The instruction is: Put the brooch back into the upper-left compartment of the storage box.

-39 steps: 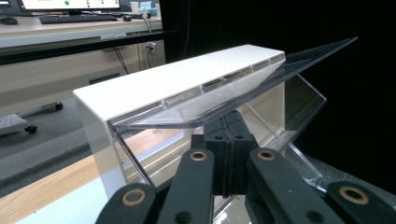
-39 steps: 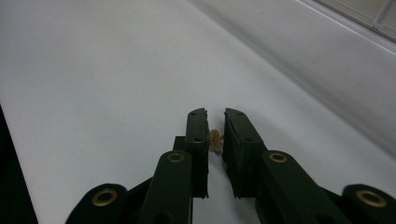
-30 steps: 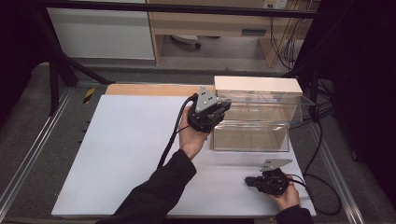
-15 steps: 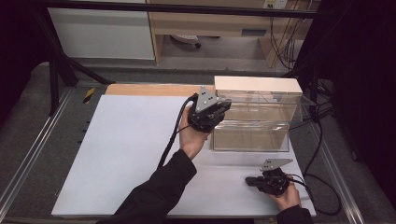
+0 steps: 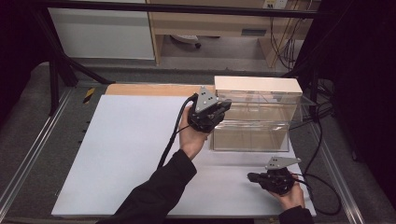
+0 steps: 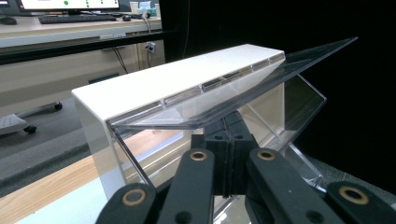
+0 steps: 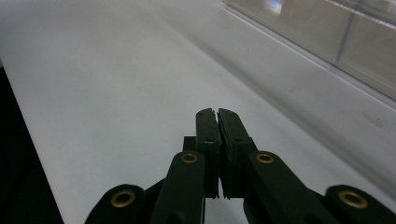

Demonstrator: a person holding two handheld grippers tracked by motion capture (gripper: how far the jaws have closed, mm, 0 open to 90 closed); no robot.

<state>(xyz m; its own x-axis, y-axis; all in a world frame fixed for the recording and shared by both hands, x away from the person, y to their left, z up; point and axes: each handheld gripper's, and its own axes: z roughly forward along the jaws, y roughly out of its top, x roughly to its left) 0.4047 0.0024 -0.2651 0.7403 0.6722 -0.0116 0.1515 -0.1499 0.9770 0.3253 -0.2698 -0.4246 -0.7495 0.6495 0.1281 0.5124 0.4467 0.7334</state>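
A clear plastic box with a white top stands at the back right of the white mat. Its clear lid hangs tilted outward from the white top. My left gripper is at the box's left end, jaws shut. In the left gripper view its tips sit right under the lid's lower edge; whether they touch it I cannot tell. My right gripper rests low near the mat's front right, pointing left. Its jaws are shut with nothing between them.
A wooden strip runs along the mat's back edge. Metal rails frame the table on both sides. Black cables loop at the right, beside the right hand. A small yellow-black item lies at the back left.
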